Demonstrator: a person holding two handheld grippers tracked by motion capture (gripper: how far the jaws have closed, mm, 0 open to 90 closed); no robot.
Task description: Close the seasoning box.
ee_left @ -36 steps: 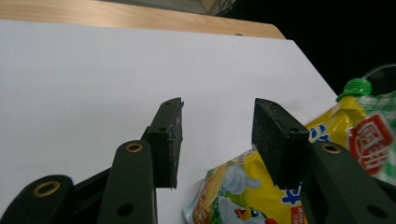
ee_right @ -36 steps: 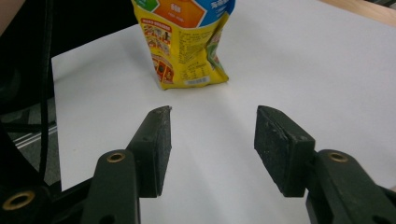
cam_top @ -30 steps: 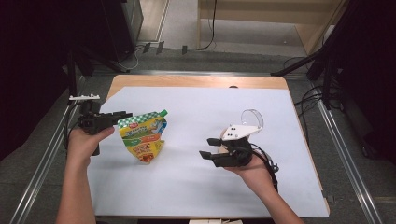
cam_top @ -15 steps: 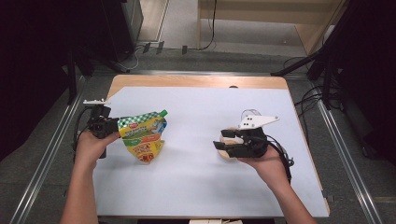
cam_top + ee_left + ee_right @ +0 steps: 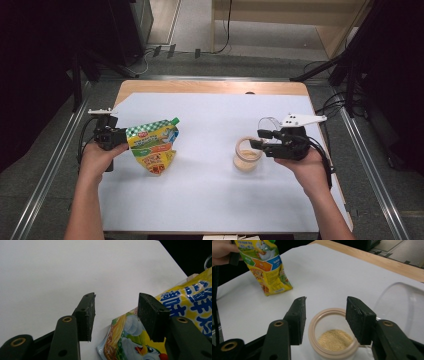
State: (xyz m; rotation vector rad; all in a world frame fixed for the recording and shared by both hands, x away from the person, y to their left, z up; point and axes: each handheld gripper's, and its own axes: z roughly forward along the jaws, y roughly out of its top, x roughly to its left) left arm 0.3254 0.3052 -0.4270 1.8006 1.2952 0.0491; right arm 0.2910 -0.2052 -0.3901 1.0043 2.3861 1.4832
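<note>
We take the jar [image 5: 247,154] of yellow powder as our landmark: the right gripper [image 5: 258,139] hangs just above its open mouth with jaws spread and nothing between them, and the clear lid [image 5: 404,305] lies just beside it. Well to the jar's left the pouch [image 5: 153,145] rests on the white sheet [image 5: 210,195], with the left gripper [image 5: 115,315] open at its edge, not clamping it. We judge two risks: the right jaws could clip the rim and tip the uncapped jar, spilling powder, and the slack pouch could slide from a shallow pinch.

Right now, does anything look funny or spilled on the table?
Nothing is spilled. The yellow pouch lies flat on the white sheet. The jar stands upright with its clear lid open, powder inside. Both grippers' jaws are open.
</note>
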